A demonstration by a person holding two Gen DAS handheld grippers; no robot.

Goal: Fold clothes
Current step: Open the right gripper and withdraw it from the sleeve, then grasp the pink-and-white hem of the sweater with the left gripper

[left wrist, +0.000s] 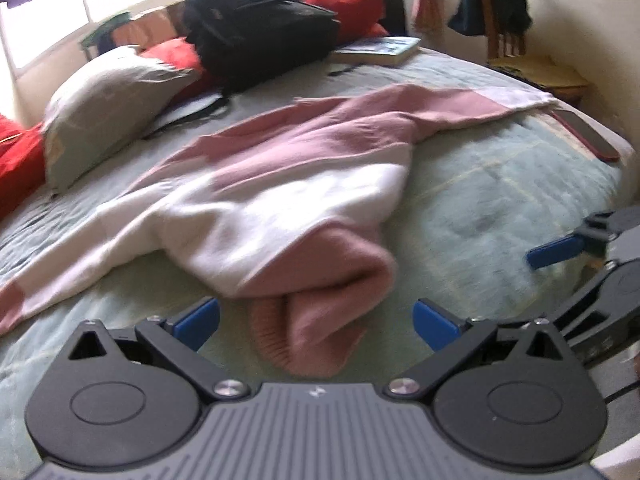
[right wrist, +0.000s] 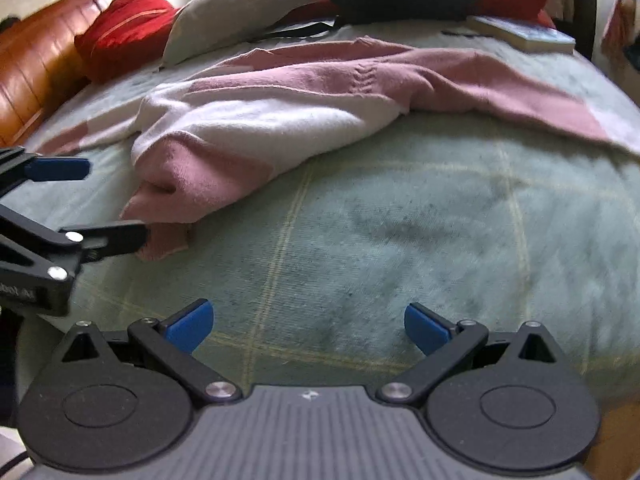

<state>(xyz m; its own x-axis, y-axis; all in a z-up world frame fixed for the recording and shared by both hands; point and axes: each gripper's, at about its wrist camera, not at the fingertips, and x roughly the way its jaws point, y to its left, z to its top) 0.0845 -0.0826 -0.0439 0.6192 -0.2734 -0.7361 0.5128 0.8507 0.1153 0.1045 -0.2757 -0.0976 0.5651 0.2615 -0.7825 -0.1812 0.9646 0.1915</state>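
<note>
A pink and white sweater (left wrist: 280, 184) lies crumpled across the pale green bedspread (left wrist: 500, 200), sleeves spread to both sides. Its bunched pink ribbed hem (left wrist: 320, 332) sits between the blue fingertips of my left gripper (left wrist: 318, 324), which is open around it without pinching. In the right wrist view the sweater (right wrist: 280, 120) lies ahead and to the left. My right gripper (right wrist: 309, 326) is open over bare bedspread (right wrist: 400, 240), nothing between its fingers. The left gripper (right wrist: 86, 204) shows at that view's left edge, beside the hem. The right gripper's blue finger (left wrist: 556, 252) shows at the left wrist view's right edge.
A grey pillow (left wrist: 108, 104), red cushions (left wrist: 20, 160), a black backpack (left wrist: 260, 28) and a book (left wrist: 380, 50) sit at the far side of the bed. A dark phone (left wrist: 584, 136) lies near the right edge. A wooden chair (left wrist: 532, 64) stands beyond.
</note>
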